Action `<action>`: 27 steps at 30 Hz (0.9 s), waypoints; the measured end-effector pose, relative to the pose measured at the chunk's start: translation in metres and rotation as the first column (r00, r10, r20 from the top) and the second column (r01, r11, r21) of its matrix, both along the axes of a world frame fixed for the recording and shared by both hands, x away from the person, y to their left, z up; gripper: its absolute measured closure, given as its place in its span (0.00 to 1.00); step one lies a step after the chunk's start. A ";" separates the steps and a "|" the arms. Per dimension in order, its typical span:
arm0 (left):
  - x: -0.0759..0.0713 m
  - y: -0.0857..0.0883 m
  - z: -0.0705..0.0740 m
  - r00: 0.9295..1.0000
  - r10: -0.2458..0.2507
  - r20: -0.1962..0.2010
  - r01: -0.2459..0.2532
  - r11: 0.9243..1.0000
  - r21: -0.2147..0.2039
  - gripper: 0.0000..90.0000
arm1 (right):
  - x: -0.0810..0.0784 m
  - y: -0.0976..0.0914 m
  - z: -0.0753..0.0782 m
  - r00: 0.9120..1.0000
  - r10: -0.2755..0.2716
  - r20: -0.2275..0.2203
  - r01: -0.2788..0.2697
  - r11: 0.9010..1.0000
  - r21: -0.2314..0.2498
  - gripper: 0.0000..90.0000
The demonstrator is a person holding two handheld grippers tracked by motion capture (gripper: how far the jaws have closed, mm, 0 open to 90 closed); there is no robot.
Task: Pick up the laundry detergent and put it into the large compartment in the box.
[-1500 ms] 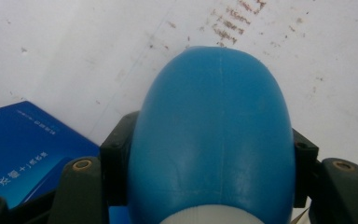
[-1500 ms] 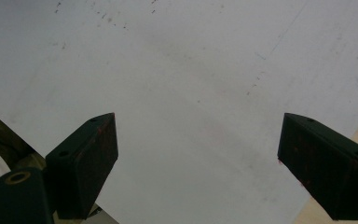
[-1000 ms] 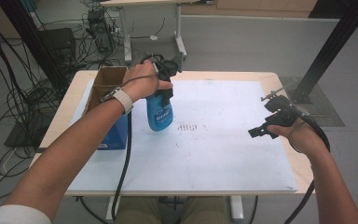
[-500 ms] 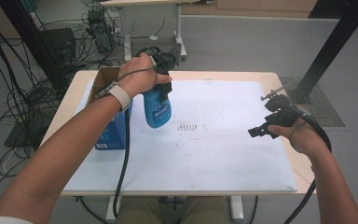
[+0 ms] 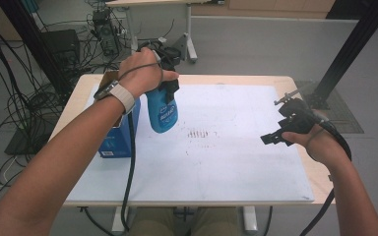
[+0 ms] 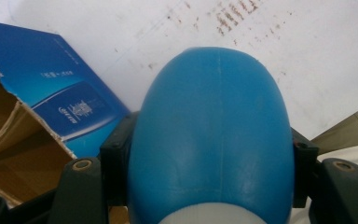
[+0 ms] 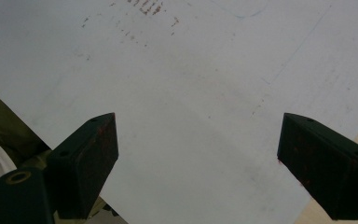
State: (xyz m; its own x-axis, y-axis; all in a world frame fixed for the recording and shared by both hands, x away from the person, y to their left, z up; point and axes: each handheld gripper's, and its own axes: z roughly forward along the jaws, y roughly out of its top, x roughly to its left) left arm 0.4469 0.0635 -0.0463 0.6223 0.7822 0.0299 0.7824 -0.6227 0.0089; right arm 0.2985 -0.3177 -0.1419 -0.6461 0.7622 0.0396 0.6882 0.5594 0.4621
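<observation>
A blue plastic bottle (image 5: 162, 112) hangs tilted above the white mat, held near its top by my left gripper (image 5: 166, 87), which is shut on it. In the left gripper view the bottle's rounded blue body (image 6: 209, 126) sits between the jaws of that gripper (image 6: 209, 156), with its white part at the bottom edge. An open blue cardboard box (image 5: 121, 133) stands just left of the bottle, also seen as the box (image 6: 60, 98) in the left gripper view. My right gripper (image 5: 275, 136) hovers over the mat's right side, and its jaws (image 7: 198, 149) stand wide open with nothing between them.
A white mat (image 5: 226, 162) covers most of the wooden table (image 5: 69, 110) and carries brownish marks (image 5: 200, 133) at its middle. Cables and equipment stand on the floor beyond the far and left edges. A black post rises at the right rear.
The left hand has raised the bottle a little and carried it slightly left toward the box. The right gripper has stayed where it was.
</observation>
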 end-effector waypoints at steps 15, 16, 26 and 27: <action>-0.015 0.003 0.029 0.998 0.049 0.024 -0.049 0.999 -0.010 0.42 | -0.003 0.001 0.002 0.999 0.028 0.029 -0.028 0.999 0.017 0.14; -0.014 0.003 0.030 0.999 0.048 0.018 -0.048 0.999 -0.006 0.42 | -0.003 0.001 0.002 0.999 0.031 0.030 -0.032 0.999 0.016 0.14; -0.017 0.008 0.039 0.997 0.080 0.007 -0.080 0.997 -0.022 0.42 | 0.001 0.005 0.004 0.998 0.047 0.034 -0.048 0.999 0.016 0.14; -0.017 0.008 0.040 0.996 0.084 0.007 -0.084 0.996 -0.023 0.42 | 0.001 0.005 0.005 0.998 0.048 0.037 -0.049 0.999 0.017 0.14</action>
